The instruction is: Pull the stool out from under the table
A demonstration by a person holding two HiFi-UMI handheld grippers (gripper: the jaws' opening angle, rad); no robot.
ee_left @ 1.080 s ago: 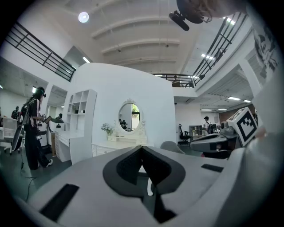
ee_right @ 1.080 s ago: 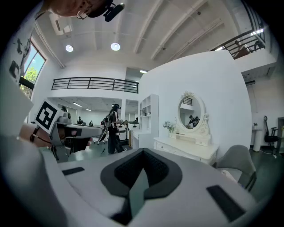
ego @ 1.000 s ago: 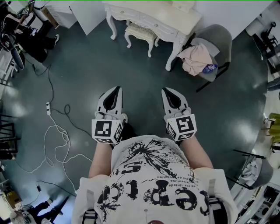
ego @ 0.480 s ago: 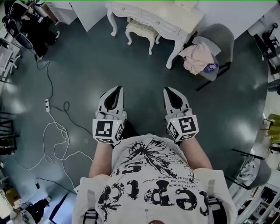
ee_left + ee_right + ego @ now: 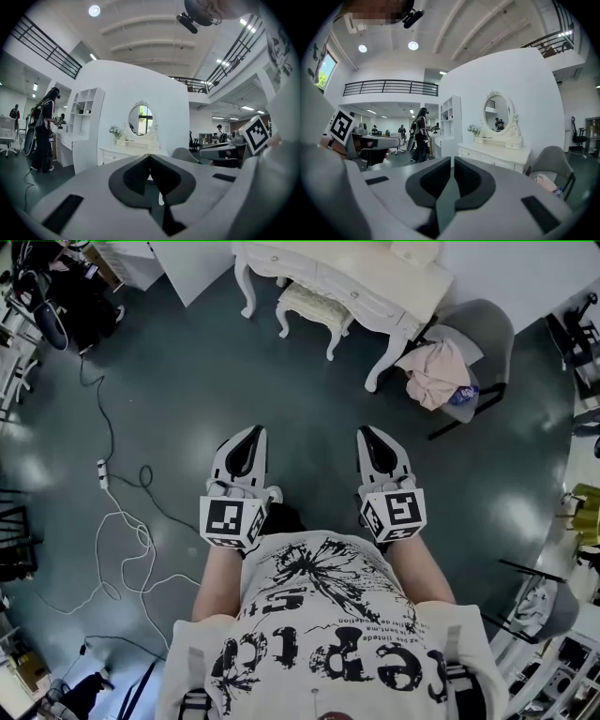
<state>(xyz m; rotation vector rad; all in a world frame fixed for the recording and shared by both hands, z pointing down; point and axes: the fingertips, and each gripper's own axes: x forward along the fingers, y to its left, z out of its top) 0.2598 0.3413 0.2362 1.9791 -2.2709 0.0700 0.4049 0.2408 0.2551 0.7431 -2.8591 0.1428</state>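
1. The stool (image 5: 309, 304) is tucked under the white table (image 5: 375, 285), between its front legs. Only the cushioned seat and the legs on the near side of the table are seen.
2. The left gripper (image 5: 254, 431) is held well apart from the table, on its near side. Its jaws are closed tip to tip and nothing is held between them.
3. The right gripper (image 5: 365, 431) is held beside the left one, also well apart from the table. Its jaws are brought together too, and nothing is gripped.
4. Both grippers are pointed toward the table. In the two gripper views the table and its oval mirror (image 5: 498, 112) are seen far ahead, beyond the closed jaws. The stool is not made out there.
5. It is judged that no part of the pulling is done yet: the stool is not touched and it is not drawn out.
6. Almost the whole task is left. The table must be approached, the jaws must be opened, the seat edge or a leg must be taken, and the stool must be drawn to the near side of the table.
7. A grey chair (image 5: 480, 326) with a pink cloth (image 5: 437, 373) stands just beside the right end of the table and should be avoided.
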